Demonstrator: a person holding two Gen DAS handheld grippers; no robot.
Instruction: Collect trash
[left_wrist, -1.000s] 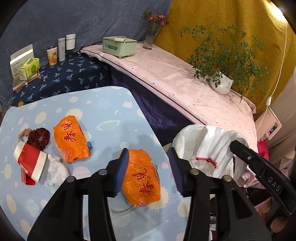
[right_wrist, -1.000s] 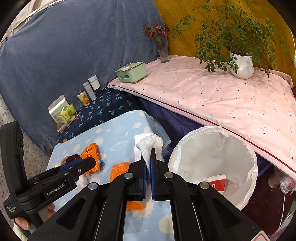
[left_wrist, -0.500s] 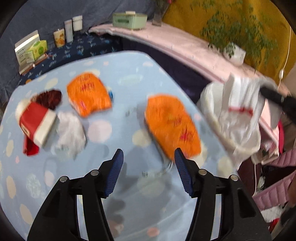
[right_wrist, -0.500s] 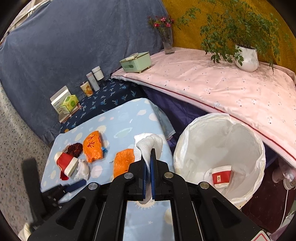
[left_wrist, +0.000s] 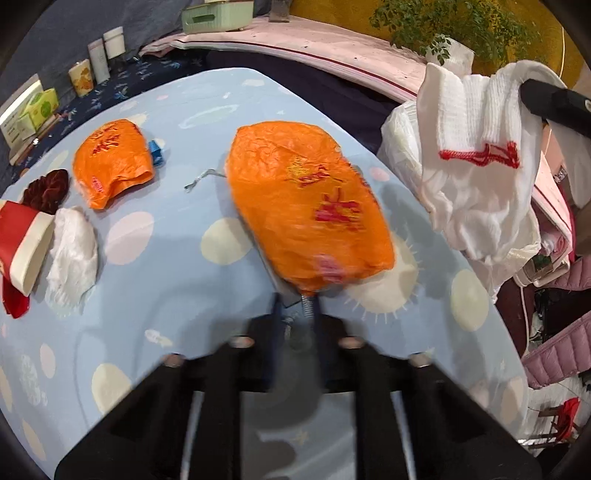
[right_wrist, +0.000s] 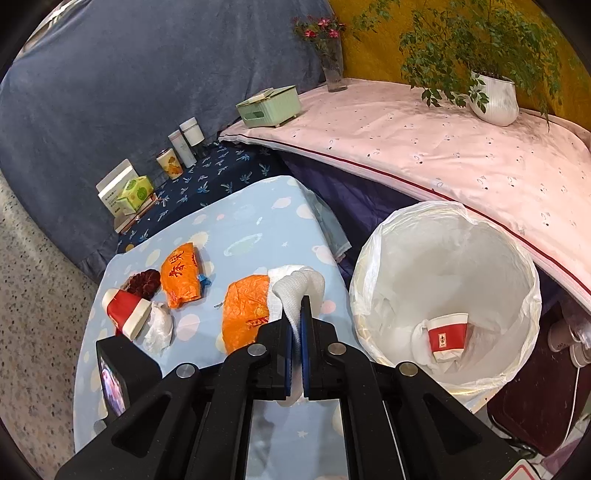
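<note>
The white cotton glove (right_wrist: 295, 291) hangs pinched in the right gripper (right_wrist: 296, 325), with the lined bin (right_wrist: 443, 288) at three o'clock. Released short, it drapes the rim. The left gripper (left_wrist: 295, 314), blurred, looks closed on the orange bag's (left_wrist: 306, 210) edge; thin plastic could slip.

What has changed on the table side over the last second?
The left gripper pulled back from straddling the near orange bag, then closed at the bag's near edge; blur hides whether it grips. The right gripper rose slightly. Unchanged: it stays shut on the white cloth, and the far orange bag, red cup and bin haven't moved.
</note>
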